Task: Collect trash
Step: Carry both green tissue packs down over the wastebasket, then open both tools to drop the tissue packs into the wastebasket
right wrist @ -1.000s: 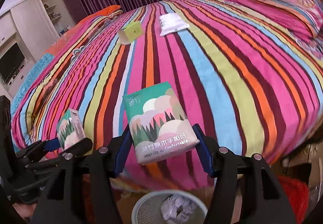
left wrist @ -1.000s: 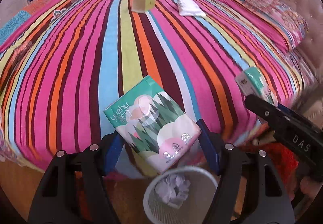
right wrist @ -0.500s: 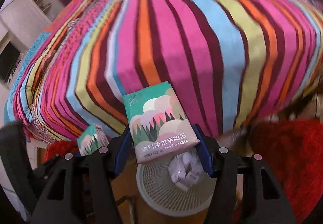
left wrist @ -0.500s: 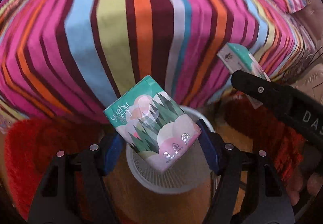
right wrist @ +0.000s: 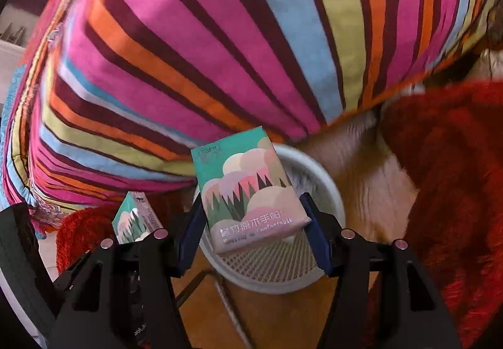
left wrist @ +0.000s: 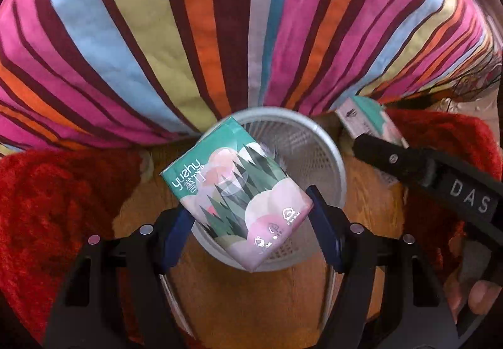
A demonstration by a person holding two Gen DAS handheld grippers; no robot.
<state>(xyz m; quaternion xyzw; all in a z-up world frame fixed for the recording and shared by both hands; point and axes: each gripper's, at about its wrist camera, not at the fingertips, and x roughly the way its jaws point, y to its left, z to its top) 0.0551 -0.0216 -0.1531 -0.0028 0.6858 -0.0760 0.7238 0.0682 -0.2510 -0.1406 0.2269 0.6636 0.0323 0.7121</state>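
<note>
My left gripper (left wrist: pixel 250 223) is shut on a green and pink tissue pack (left wrist: pixel 235 192) and holds it tilted over a white mesh waste bin (left wrist: pixel 317 141) on the wooden floor. My right gripper (right wrist: pixel 256 223) is shut on a second tissue pack (right wrist: pixel 248 195) and holds it over the same bin (right wrist: pixel 283 264). The right gripper's black arm and its pack (left wrist: pixel 364 119) show at the right of the left wrist view. The left gripper's pack (right wrist: pixel 132 220) shows at the lower left of the right wrist view.
The striped bedspread (left wrist: pixel 220 28) hangs over the bed edge just behind the bin. A red shaggy rug (left wrist: pixel 53 207) lies on the floor to both sides of the bin (right wrist: pixel 456 192). Wooden floor (left wrist: pixel 251 302) lies under the bin.
Both grippers have tipped down from over the bed and moved over the waste bin, each still holding its tissue pack. The bin now fills the middle of both views.
</note>
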